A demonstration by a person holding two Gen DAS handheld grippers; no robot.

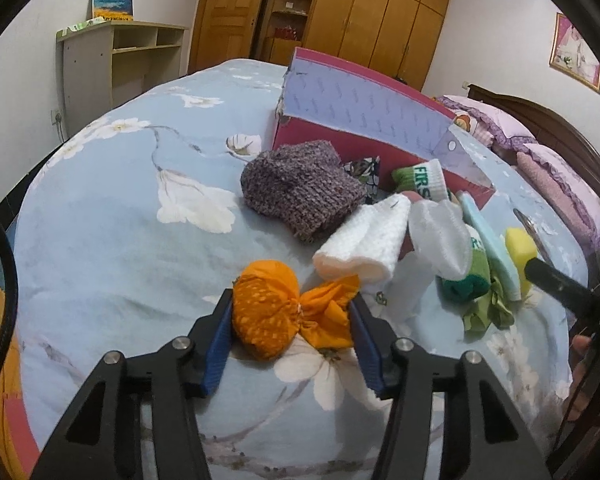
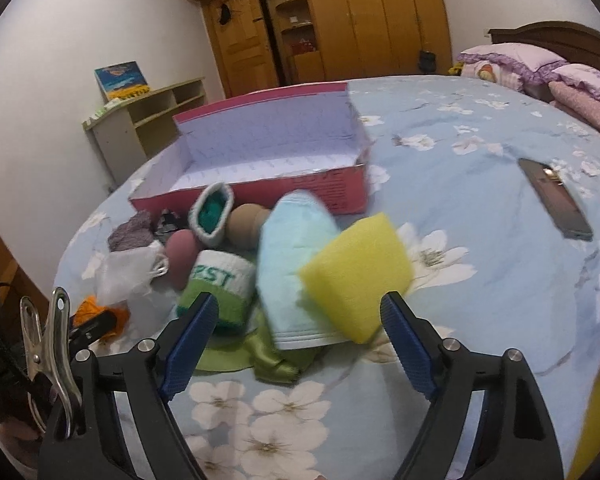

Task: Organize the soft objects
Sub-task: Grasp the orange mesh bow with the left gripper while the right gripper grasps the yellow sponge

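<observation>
On the bed, in the left wrist view, our left gripper [image 1: 290, 334] is clenched around the orange bundle [image 1: 288, 314], which lies apart from the pink box [image 1: 364, 120]. In the right wrist view, our right gripper [image 2: 298, 340] gapes, holding nothing, near the yellow sponge [image 2: 356, 276]; the box looks empty, so we judge nearly everything left.

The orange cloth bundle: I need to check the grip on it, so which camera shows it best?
The left wrist view: the orange cloth bundle fills the foreground between the left claw pads, which touch both its sides. The right wrist view shows only an orange scrap at the left edge, mostly hidden by the other claw's black finger.
</observation>
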